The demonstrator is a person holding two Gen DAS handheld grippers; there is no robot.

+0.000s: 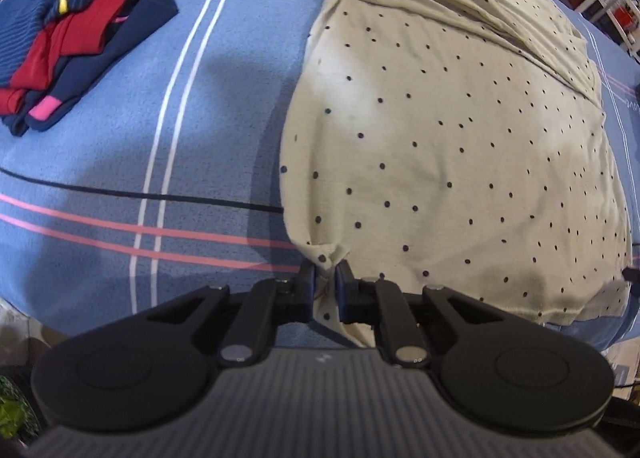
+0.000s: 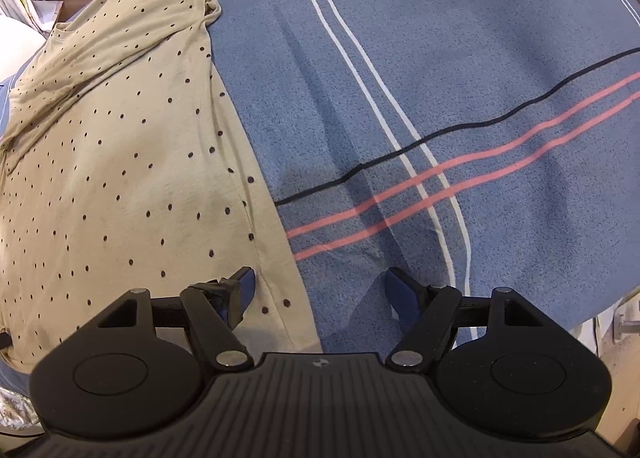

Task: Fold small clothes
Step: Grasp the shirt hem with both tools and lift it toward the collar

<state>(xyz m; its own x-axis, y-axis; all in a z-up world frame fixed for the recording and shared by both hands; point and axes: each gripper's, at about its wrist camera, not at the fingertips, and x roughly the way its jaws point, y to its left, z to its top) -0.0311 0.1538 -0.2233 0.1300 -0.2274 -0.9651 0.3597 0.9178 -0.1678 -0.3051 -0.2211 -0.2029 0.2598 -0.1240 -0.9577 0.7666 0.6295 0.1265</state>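
Stack of folded clothes (image 1: 76, 30) done at bed (image 1: 224, 106) far corner. Dotted beige shirt (image 1: 440, 130) unfolded: left tool (image 1: 325, 278) clamped on hem corner, right tool (image 2: 318, 290) wide open, empty, over opposite hem edge.

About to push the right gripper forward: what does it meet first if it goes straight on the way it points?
Probably the right-hand edge of the dotted shirt: the open right gripper straddles it, one finger over the cloth, the other over the blue bedsheet. Height above the bed is unclear.

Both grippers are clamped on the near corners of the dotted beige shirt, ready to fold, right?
Not quite. Only the left gripper is clamped on a near corner of the dotted beige shirt. The right wrist view shows the right gripper open, straddling the shirt's edge, gripping nothing.
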